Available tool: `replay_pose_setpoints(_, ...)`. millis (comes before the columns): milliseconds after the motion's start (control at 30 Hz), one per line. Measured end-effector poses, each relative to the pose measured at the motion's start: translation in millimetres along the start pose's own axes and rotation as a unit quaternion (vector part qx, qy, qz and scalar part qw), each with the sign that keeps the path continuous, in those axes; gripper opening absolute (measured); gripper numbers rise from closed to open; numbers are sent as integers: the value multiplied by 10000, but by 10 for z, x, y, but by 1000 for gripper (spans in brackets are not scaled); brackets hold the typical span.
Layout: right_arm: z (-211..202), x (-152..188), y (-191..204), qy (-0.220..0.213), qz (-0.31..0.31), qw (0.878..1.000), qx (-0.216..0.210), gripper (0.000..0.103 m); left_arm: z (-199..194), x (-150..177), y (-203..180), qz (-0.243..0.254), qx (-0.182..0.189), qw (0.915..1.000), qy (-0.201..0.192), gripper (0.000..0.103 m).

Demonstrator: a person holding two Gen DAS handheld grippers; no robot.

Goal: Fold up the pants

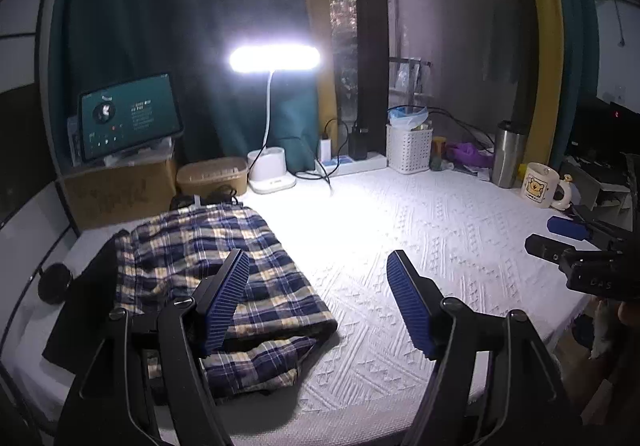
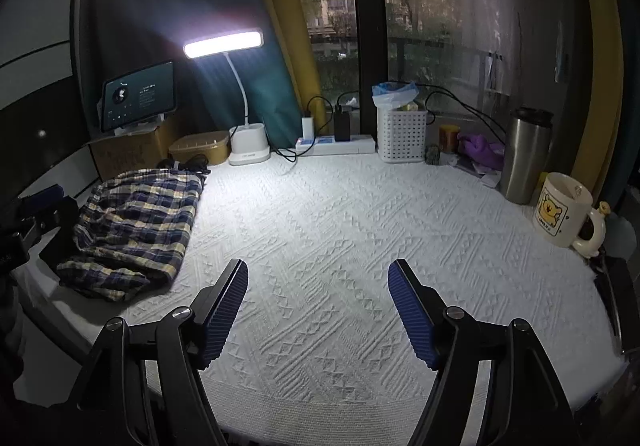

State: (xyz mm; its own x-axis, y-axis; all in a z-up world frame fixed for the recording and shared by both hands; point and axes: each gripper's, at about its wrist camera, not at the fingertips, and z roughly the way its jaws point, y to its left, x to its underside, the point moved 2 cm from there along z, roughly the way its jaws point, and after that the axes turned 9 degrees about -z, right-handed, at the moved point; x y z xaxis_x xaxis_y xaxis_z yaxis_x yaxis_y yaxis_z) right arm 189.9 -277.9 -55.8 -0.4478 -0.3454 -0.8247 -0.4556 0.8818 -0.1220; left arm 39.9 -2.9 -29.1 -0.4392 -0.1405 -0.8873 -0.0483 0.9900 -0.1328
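Pants [image 1: 208,258] navy-cream plaid; tablecloth [image 2: 340,246] white, embossed; mug [image 2: 560,208] cream

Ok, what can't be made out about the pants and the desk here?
- Plaid pants: near edge hidden behind the left claw, left wrist view.
- Tablet: screen text too small, both views.
- Desk lamp: head overexposed, left wrist view.
- Bear mug: contents not visible.

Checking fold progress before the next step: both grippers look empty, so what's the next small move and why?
Probably lower the left gripper onto the plaid pants and pinch the loose flap sticking out at the near edge. Both grippers are open and hold nothing; the right gripper hangs over bare white cloth, away from the bundle.
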Motion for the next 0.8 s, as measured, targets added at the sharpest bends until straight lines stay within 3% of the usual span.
replay_pose_setpoints(800, -389, -350, 270, -603, -354, 9976, -28, 81, -350, -196, 65, -76, -49, 9980, -620, 72)
